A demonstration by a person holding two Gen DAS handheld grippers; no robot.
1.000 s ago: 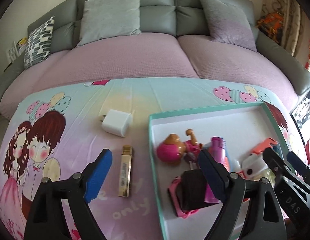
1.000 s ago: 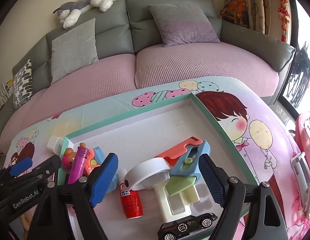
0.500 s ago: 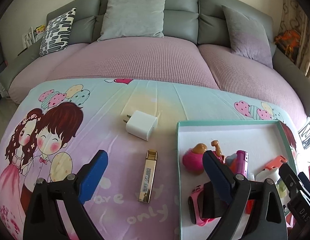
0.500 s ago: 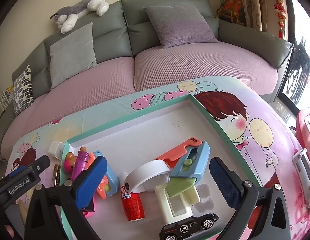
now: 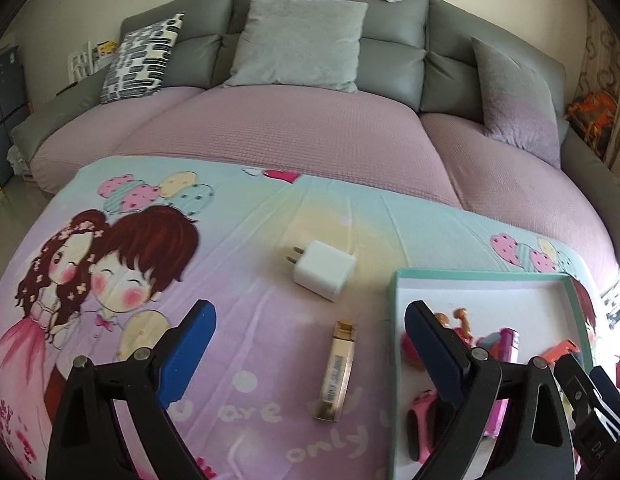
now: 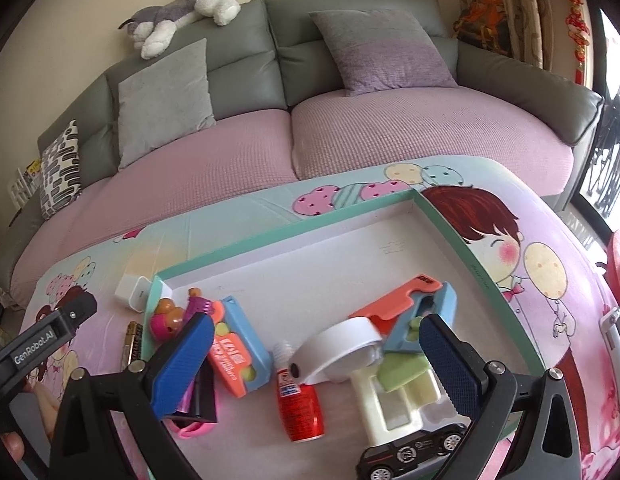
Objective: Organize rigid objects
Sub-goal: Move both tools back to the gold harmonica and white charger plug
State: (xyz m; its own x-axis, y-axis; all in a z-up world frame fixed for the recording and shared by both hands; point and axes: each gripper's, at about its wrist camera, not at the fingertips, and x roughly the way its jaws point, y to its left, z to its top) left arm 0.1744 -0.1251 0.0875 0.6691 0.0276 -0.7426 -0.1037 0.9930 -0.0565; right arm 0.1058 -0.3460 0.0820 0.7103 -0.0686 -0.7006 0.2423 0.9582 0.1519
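Note:
A gold stick-shaped object (image 5: 336, 369) lies on the cartoon-print tablecloth between my left gripper's open fingers. A white charger plug (image 5: 322, 275) lies just beyond it. My left gripper (image 5: 310, 364) is open and empty above the cloth, left of the teal-rimmed tray (image 5: 394, 360). My right gripper (image 6: 316, 368) is open and empty over the tray (image 6: 470, 240), which holds a red bottle (image 6: 299, 406), a white tape dispenser (image 6: 342, 354), a black toy car (image 6: 410, 454), a blue-orange case (image 6: 237, 354) and other toys. The gold object (image 6: 133, 344) and the plug (image 6: 134, 293) also show left of the tray.
A grey sofa with a pink cover (image 5: 310, 136) runs behind the table, with cushions and a plush dog (image 6: 181, 12). The left gripper's body (image 6: 41, 350) shows at the left of the right wrist view. The table edge falls away at the right (image 6: 582, 264).
My left gripper has moved left, off the tray, and now frames the gold object. My right gripper has drawn back slightly and its fingers have spread wider.

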